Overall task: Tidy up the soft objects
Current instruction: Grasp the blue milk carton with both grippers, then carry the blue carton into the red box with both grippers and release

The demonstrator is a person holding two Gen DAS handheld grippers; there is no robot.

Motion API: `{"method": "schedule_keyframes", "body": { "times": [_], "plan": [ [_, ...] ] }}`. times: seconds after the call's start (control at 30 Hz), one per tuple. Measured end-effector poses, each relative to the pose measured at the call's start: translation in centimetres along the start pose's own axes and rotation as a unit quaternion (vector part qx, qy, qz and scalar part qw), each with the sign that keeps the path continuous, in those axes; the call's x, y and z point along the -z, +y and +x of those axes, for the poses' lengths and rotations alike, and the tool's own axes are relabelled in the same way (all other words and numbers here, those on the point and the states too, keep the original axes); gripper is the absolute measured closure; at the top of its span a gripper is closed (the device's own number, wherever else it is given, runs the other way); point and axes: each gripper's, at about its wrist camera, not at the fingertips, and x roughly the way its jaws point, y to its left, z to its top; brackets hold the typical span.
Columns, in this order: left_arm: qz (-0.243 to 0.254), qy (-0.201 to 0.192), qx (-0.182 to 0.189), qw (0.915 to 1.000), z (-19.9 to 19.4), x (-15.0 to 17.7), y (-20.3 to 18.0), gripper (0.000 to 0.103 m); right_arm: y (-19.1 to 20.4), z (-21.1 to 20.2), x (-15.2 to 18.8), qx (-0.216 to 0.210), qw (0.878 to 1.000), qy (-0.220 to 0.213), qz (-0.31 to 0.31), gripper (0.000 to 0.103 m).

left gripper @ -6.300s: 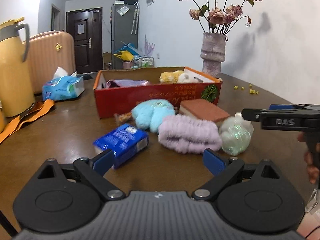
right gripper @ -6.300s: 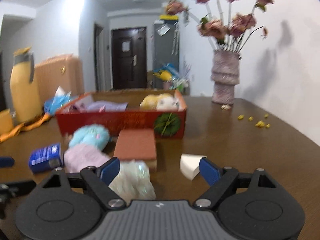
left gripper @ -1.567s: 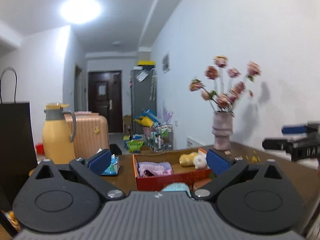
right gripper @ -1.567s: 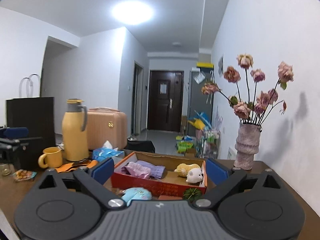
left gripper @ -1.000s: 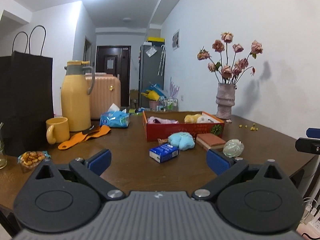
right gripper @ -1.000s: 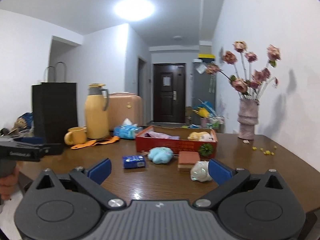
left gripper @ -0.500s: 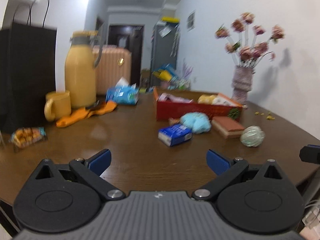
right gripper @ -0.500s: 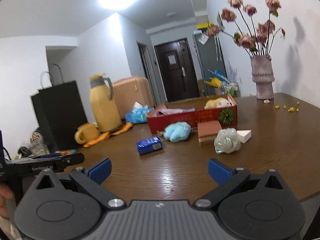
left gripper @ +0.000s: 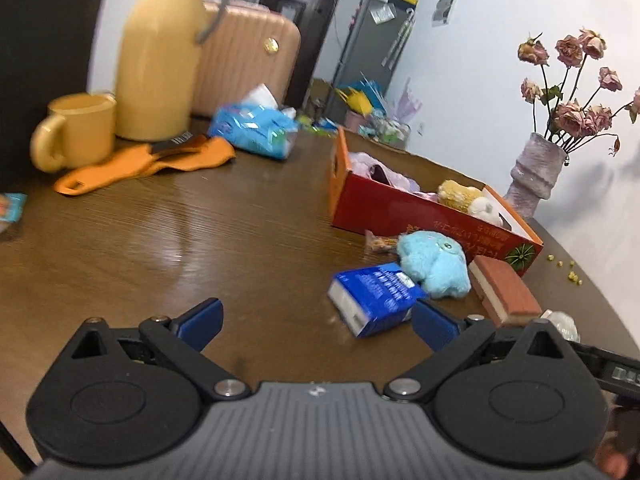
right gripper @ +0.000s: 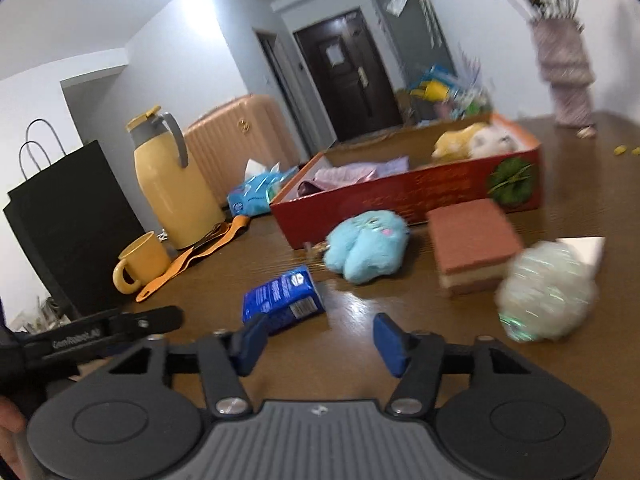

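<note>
Inside the red box (right gripper: 404, 196) already lay lilac cloth (right gripper: 360, 171) and a yellow plush (right gripper: 456, 142). On the desk (left gripper: 160, 240) before it waited the blue plush (right gripper: 366, 246), sponge (right gripper: 472, 240) and mesh puff (right gripper: 546, 292). Both left tongs (left gripper: 316, 322) and right tongs (right gripper: 320, 340) hovered spread, empty.

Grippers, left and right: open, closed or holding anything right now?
Left gripper: open, jaws wide apart, holding nothing.
Right gripper: open, jaws apart, holding nothing; the blue packet lies just ahead.
</note>
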Motion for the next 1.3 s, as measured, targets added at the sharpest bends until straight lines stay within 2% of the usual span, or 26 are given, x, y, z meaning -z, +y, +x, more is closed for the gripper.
{"method": "schedule_keyframes", "body": {
  "times": [0.03,0.07,0.1,0.17,0.27,0.33,0.4,0.47,0.5,0.53,0.57,0.6,0.7,0.83,0.97,1.07,1.3],
  "plan": [
    [0.003,0.011,0.01,0.9999,0.9,-0.3,-0.2,0.022,0.1,1.2,-0.5,-0.004,1.0,0.004,-0.006,0.052],
    [0.009,0.028,0.024,0.9993,1.9,-0.7,-0.3,0.038,0.3,2.5,-1.2,-0.004,1.0,0.008,-0.016,0.055],
    [0.011,0.044,0.041,0.9981,3.0,-1.1,-0.3,0.048,0.5,3.6,-1.7,-0.003,1.0,0.009,-0.025,0.057],
    [-0.001,0.065,0.063,0.9959,4.5,-1.6,-0.2,0.053,0.8,6.0,-2.8,-0.006,0.999,0.012,-0.043,0.063],
    [-0.019,0.088,0.096,0.9913,6.3,-2.3,0.4,0.058,0.8,9.1,-3.8,-0.021,0.998,0.036,-0.047,0.063],
    [-0.02,0.101,0.101,0.9895,7.3,-2.5,0.7,0.059,0.5,11.1,-4.1,-0.026,0.997,0.059,-0.033,0.064],
    [-0.025,0.108,0.107,0.988,8.1,-2.4,1.3,0.064,0.0,12.3,-3.9,-0.022,0.997,0.075,-0.019,0.064],
    [-0.035,0.112,0.12,0.9858,8.3,-2.5,1.8,0.07,-0.6,12.7,-3.7,-0.038,0.996,0.076,0.0,0.065],
    [-0.039,0.113,0.123,0.9853,8.3,-2.5,1.9,0.071,-0.9,12.8,-3.7,-0.047,0.996,0.077,0.012,0.068],
    [-0.038,0.111,0.124,0.9853,8.2,-2.4,1.9,0.072,-1.1,12.7,-3.6,-0.058,0.995,0.077,0.018,0.076],
    [-0.035,0.109,0.123,0.9858,7.9,-2.3,1.8,0.075,-1.2,12.5,-3.4,-0.067,0.995,0.076,0.024,0.081],
    [-0.027,0.105,0.122,0.9865,7.5,-2.1,1.5,0.075,-1.1,12.1,-3.2,-0.071,0.994,0.076,0.028,0.081],
    [0.005,0.105,0.132,0.9856,5.8,-0.7,0.1,0.075,-0.4,9.9,-2.1,-0.056,0.996,0.065,-0.01,0.082],
    [0.025,0.125,0.162,0.9784,3.4,1.5,-1.7,0.075,-1.1,4.9,0.7,-0.041,0.998,0.052,0.003,0.082],
    [0.073,0.137,0.193,0.9688,1.4,3.5,-4.2,0.076,-2.3,-0.6,3.6,-0.026,0.998,0.034,0.039,0.081],
    [0.091,0.147,0.204,0.9636,0.7,4.4,-5.9,0.076,-3.5,-3.3,4.9,-0.02,0.998,0.024,0.059,0.081],
    [0.11,0.134,0.188,0.9667,-0.6,5.1,-7.8,0.079,-4.6,-5.1,5.9,-0.014,0.997,0.006,0.075,0.082]
  ]
}}
